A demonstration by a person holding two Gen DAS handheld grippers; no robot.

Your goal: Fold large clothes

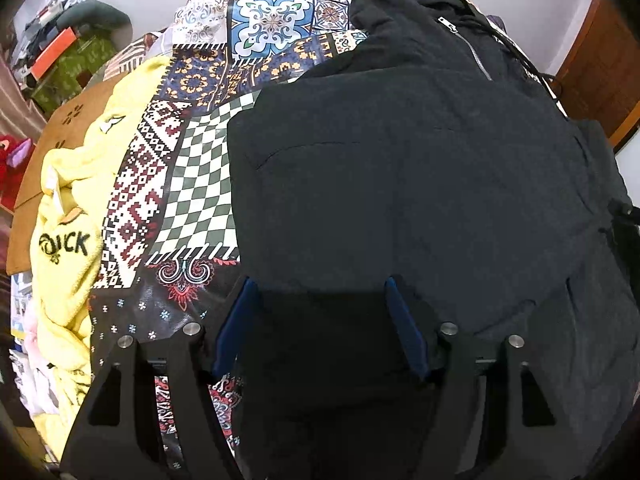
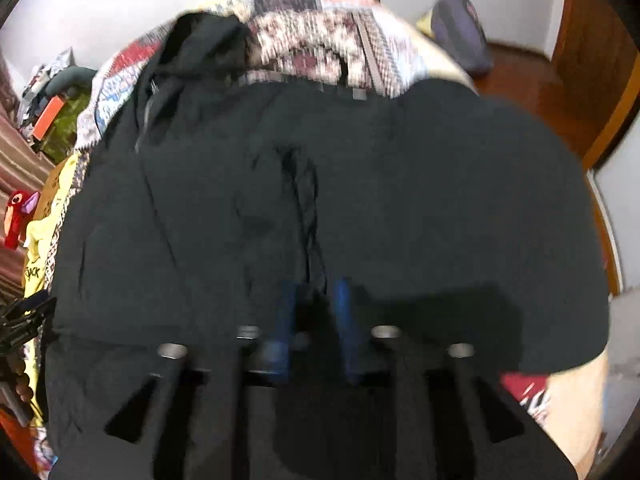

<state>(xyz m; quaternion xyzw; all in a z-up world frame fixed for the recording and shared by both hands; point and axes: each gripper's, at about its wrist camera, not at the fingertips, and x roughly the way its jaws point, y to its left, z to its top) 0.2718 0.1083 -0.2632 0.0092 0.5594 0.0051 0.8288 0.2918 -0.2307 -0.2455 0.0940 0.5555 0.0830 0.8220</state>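
Black hooded jacket [image 1: 400, 168] is lying on the patterned bedspread [image 1: 192, 168], hood far. Left gripper [image 1: 320, 320] is hovering wide open over its near hem; right gripper [image 2: 312, 312] is standing part open, empty.

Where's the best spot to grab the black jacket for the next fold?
Probably the black jacket's straight left edge beside the checkered cloth, coming from the left side. That edge lies flat and exposed, so the left gripper, already open above it, could pinch it.

Patterned bedspread [image 1: 200, 128], black jacket [image 1: 400, 180], yellow garment [image 1: 68, 208]
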